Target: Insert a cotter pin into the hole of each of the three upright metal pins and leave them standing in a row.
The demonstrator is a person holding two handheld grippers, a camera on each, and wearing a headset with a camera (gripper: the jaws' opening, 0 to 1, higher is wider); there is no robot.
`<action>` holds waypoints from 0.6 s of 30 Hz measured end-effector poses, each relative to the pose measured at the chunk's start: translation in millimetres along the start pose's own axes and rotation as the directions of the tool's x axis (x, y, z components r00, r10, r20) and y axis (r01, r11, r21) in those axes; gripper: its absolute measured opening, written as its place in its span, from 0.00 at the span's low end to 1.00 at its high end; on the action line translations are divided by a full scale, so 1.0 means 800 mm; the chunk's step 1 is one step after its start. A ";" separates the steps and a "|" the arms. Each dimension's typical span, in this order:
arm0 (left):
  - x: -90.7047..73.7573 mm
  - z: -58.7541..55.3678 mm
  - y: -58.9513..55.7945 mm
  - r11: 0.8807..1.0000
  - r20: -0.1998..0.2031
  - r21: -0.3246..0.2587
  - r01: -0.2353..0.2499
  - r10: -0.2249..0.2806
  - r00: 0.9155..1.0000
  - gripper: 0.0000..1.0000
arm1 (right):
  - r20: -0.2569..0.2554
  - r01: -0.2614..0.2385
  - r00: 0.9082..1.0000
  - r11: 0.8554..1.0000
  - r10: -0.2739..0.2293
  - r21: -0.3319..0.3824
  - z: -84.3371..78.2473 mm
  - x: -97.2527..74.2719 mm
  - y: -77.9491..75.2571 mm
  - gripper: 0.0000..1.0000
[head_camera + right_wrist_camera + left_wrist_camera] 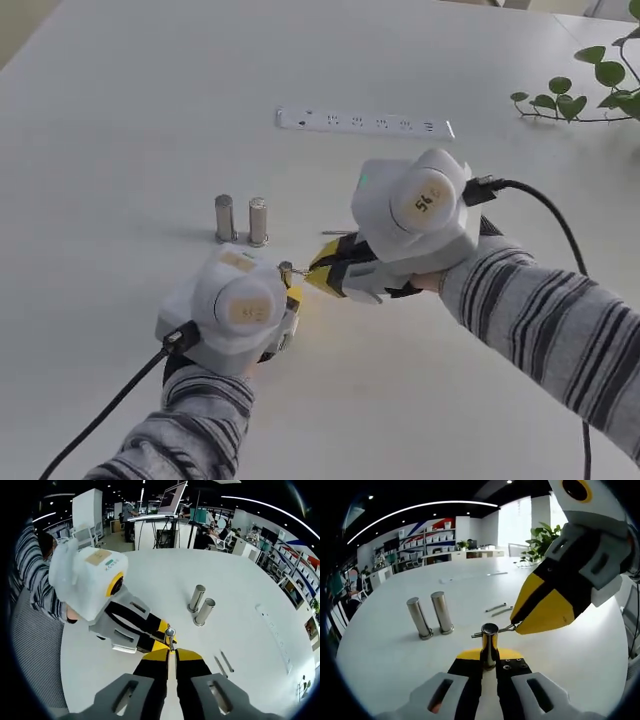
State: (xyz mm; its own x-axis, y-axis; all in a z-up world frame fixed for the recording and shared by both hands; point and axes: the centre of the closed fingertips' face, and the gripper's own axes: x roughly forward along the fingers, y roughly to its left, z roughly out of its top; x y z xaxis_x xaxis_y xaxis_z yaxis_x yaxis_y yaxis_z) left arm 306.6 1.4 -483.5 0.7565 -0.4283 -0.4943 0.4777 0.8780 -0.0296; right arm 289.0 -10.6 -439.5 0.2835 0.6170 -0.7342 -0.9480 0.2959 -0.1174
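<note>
Yellow-tipped left tongs (489, 661): clenched on the lower shaft of one metal pin (489, 639), which is held upright near the person. Whether its foot touches the table (150, 100) cannot be told. Purpose, as judged: to steady the pin against a sideways push.

Right tongs (174, 656): clamped on a cotter pin (506, 629), levelled at the hole just below the held pin's head. A short end seems to show on the pin's left side, so insertion appears under way.

Second metal pin (225, 218) and third metal pin (258, 221): upright, side by side, just beyond the left tongs. They form the start of the row. Their holes are too small to read.

Spare cotter pins (496, 608): two, lying flat to the right of the standing pins, within reach.

Power strip (365, 123): far side. Plant (600, 80): far right.
</note>
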 end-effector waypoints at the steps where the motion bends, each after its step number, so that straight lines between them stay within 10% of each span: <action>1: 0.000 0.000 0.000 1.000 0.000 -0.002 -0.002 0.002 1.000 0.05 | 0.001 0.001 1.000 1.000 -0.001 -0.001 0.001 0.000 0.000 0.00; 18: 0.001 -0.001 0.001 0.999 -0.004 -0.025 -0.024 0.024 1.000 0.05 | 0.018 -0.008 1.000 0.999 0.009 -0.032 0.013 0.009 0.003 0.00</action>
State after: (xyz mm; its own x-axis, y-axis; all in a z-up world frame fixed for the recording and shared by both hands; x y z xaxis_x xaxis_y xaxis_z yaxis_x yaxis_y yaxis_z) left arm 307.0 2.1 -484.6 0.7657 -0.4063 -0.4986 0.4480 0.8932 -0.0398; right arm 290.4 2.3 -438.1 0.2777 0.6323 -0.7232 -0.9544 0.2673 -0.1328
